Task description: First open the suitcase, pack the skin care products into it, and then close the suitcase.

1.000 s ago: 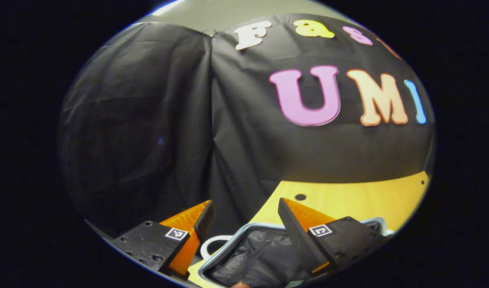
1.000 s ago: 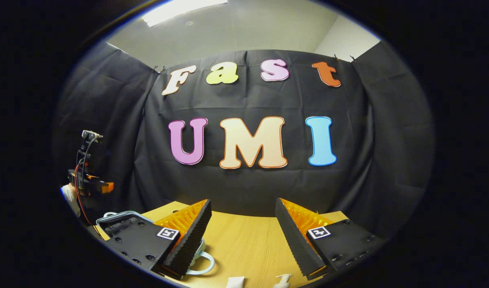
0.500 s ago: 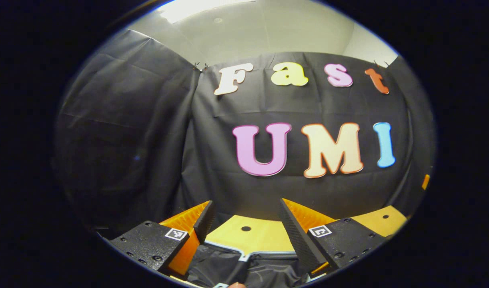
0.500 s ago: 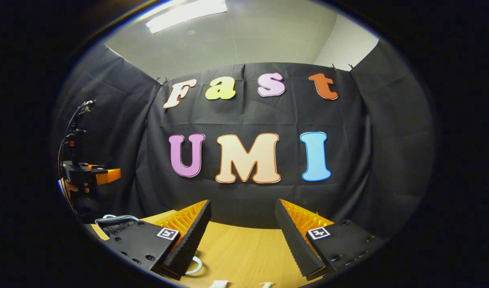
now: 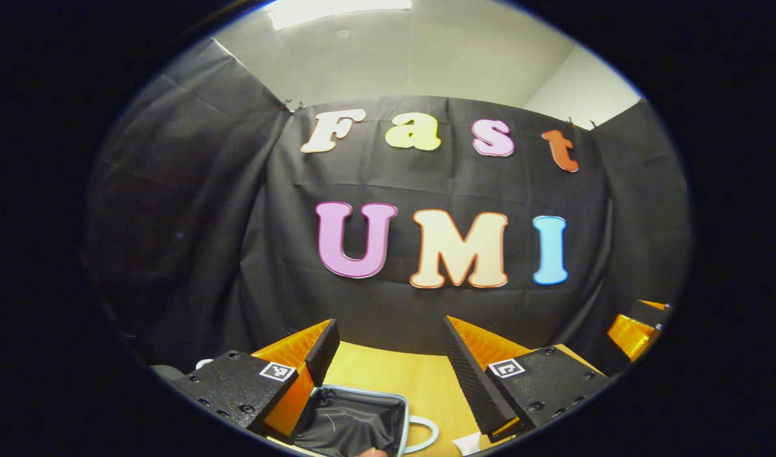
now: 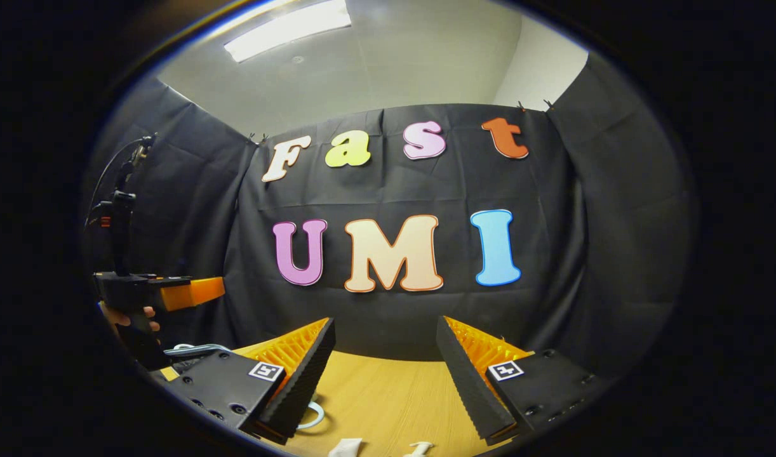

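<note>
Left gripper (image 5: 388,355) raised above counter (image 5: 388,374), fingers apart, nothing between them. Suitcase (image 5: 356,419) lies open on counter below it, dark lining showing, pale handle (image 5: 426,431) at its side. Right gripper (image 6: 385,358) also spread wide, empty, over counter. In right gripper view, two small white skin care products (image 6: 345,447) lie on counter near bottom edge; left gripper far left, held by hand (image 6: 131,317).

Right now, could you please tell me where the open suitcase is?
In the left gripper view the suitcase lies open on the wooden table, low between the left gripper fingers, its white handle pointing right.
</note>
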### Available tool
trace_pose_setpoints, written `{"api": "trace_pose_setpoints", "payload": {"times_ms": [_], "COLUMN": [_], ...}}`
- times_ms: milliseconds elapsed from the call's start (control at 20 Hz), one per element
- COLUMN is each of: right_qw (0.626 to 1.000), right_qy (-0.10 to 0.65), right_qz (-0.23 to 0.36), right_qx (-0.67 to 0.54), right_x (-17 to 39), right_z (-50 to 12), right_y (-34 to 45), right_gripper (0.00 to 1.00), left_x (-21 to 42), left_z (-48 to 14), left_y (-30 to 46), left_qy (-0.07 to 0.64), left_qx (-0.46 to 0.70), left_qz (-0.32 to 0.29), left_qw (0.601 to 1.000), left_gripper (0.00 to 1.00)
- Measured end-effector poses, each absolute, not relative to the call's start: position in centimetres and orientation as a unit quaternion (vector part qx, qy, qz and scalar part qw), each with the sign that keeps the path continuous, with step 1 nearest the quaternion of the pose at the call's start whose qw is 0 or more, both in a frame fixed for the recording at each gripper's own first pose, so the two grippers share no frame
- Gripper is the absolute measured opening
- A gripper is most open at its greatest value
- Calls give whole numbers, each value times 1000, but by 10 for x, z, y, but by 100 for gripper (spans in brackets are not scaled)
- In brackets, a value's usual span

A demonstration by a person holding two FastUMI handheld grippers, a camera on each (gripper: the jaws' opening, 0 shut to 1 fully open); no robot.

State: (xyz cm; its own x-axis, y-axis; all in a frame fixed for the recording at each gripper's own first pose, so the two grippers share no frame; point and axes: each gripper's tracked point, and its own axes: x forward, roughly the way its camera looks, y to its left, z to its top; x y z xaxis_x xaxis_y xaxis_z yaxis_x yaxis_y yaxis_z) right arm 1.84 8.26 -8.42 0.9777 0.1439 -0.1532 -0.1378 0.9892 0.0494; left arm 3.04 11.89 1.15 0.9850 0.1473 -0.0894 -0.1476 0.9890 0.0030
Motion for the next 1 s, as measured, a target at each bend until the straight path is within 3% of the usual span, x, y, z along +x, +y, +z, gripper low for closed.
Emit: {"api": "trace_pose_setpoints", "payload": {"times_ms": [50, 200, 500, 1000], "right_qw": [994, 995, 994, 991], "right_qy": [82, 87, 109, 134], "right_qz": [66, 44, 18, -3], "right_qx": [17, 22, 10, -22], "right_x": [18, 18, 6, -14], "right_z": [-85, -87, -98, -110], "right_y": [75, 49, 10, -49], "right_gripper": [100, 100, 100, 100], "left_x": [32, 32, 21, -10], "left_z": [4, -24, -98, -228], "left_y": [108, 70, 11, -36], "left_qy": [56, 94, 178, 326], "left_qx": [1, -5, -8, -28], "left_qz": [60, 15, -41, -58], "left_qw": [997, 995, 983, 943], "left_gripper": [99, 93, 94, 95]}}
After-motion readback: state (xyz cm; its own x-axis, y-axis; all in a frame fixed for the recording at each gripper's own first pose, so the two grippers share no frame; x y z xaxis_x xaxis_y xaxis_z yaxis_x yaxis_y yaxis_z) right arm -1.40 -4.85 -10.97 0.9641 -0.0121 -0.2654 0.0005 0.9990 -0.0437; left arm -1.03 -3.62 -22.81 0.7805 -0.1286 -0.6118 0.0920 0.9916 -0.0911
